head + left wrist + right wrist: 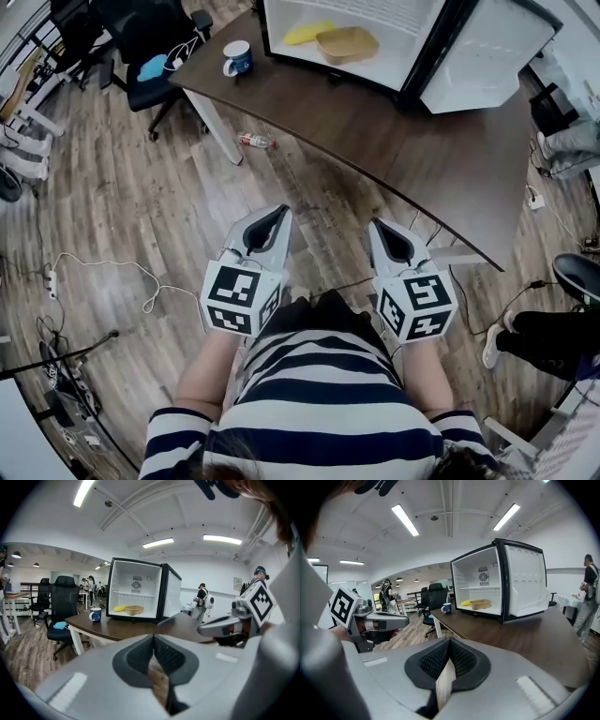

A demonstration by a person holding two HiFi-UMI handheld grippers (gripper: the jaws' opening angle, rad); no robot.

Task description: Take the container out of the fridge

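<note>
While left tongs (274,217) and right tongs (386,232) hang pressed together, empty, well short of the table (422,159), approach judged not begun; next move: advance, spread, take container (346,43) from open fridge (403,47)

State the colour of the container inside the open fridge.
The container is tan; clearest in the head view.

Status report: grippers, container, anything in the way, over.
Left gripper and right gripper shut, empty, short of the table. Container on the open fridge floor, yellow item beside it. Fridge mouth unobstructed.
</note>
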